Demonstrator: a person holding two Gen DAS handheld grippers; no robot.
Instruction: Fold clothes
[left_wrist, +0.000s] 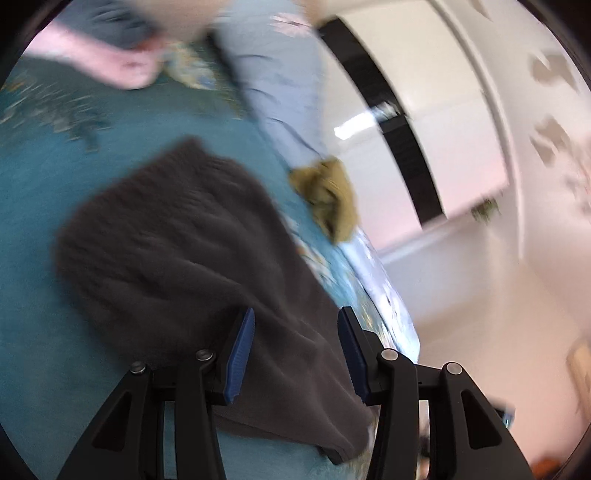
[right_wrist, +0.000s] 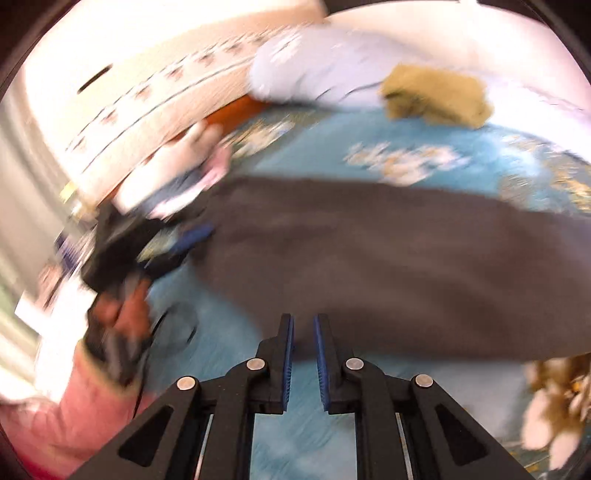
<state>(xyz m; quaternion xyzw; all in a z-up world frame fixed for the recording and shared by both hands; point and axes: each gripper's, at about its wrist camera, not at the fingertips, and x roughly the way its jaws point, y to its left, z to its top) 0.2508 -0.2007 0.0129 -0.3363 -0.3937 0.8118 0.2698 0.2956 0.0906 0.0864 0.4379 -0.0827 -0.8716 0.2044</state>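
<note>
A dark grey knitted garment (left_wrist: 177, 251) lies spread on the teal bedspread (left_wrist: 37, 206). My left gripper (left_wrist: 297, 317) is open, its blue pads above the garment's near corner at the bed's edge. In the right wrist view the same garment (right_wrist: 388, 266) spreads across the bed. My right gripper (right_wrist: 303, 323) hovers at its near edge with the jaws a narrow gap apart and nothing between them. The left gripper (right_wrist: 184, 240) shows at the garment's left end. Both views are motion-blurred.
An olive folded cloth (left_wrist: 328, 199) sits near the bed's edge, also in the right wrist view (right_wrist: 436, 96). A light blue pillow (left_wrist: 280, 81) and pink and grey clothes (left_wrist: 110, 55) lie at the far side. White floor (left_wrist: 480, 314) lies right of the bed.
</note>
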